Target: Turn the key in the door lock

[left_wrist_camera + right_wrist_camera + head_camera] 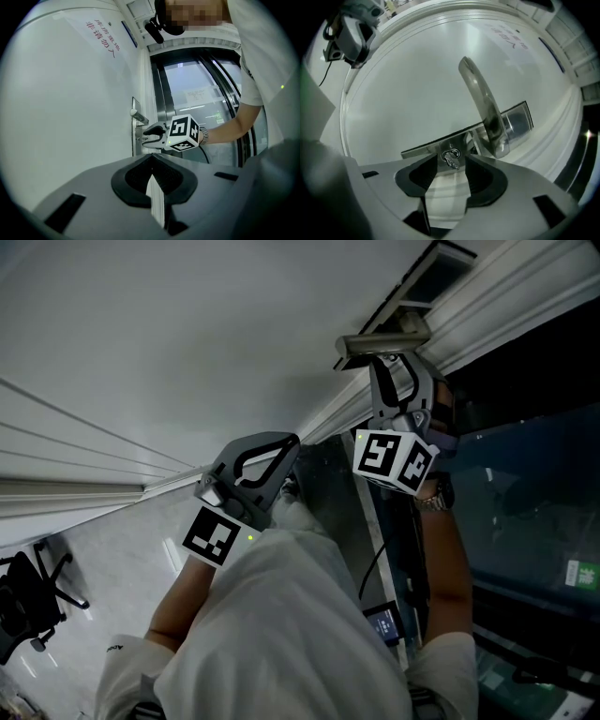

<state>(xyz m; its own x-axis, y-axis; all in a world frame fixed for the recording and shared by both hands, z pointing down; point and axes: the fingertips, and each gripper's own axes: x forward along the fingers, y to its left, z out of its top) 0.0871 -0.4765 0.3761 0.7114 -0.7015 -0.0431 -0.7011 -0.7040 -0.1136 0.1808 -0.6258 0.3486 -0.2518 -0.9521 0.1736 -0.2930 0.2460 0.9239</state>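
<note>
A small silver key (451, 162) sticks out of the lock in the metal plate (515, 122) on the white door, just below the lever handle (485, 112). My right gripper (452, 169) is open around the key, one pad on each side with a gap to both. In the head view the right gripper (392, 381) reaches up to the handle (380, 341). The left gripper view shows it (146, 137) at the plate (134, 140) from the side. My left gripper (151, 157) is held back from the door, shut on nothing; the head view shows it (284, 443) lower left.
The white door (70, 103) carries red print (101, 35) near its top. Dark glass panels in a metal frame (206, 84) stand right of the door. An office chair (33, 601) is far off at the left, and a cable hangs by the frame (370, 568).
</note>
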